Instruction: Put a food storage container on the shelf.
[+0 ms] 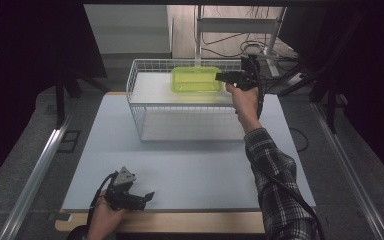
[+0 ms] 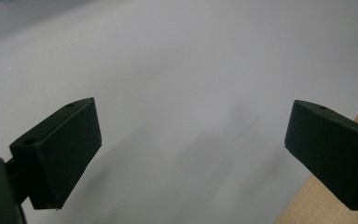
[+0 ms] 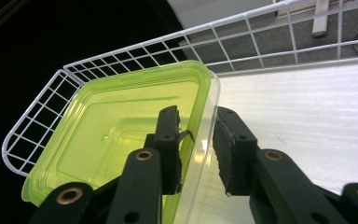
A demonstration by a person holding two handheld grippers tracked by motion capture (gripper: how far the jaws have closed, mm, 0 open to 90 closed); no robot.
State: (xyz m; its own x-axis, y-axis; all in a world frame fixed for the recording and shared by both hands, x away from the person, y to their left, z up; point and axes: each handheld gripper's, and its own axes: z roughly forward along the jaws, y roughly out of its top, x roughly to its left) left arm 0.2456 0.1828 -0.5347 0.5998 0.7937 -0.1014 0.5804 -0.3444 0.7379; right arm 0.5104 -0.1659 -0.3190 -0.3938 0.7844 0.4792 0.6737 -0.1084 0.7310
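The white table (image 1: 190, 165) fills the middle of the high view, and a white wire rack (image 1: 145, 90) stands at its upper centre. On the rack's top shelf sits a yellow-green plastic container (image 1: 196, 80). The right gripper (image 3: 196, 149) straddles the container's near wall (one jaw inside, one outside), its pads slightly apart from the plastic, gripping nothing. At lower left, the left gripper (image 1: 147, 196) rests wide open and empty over the table.
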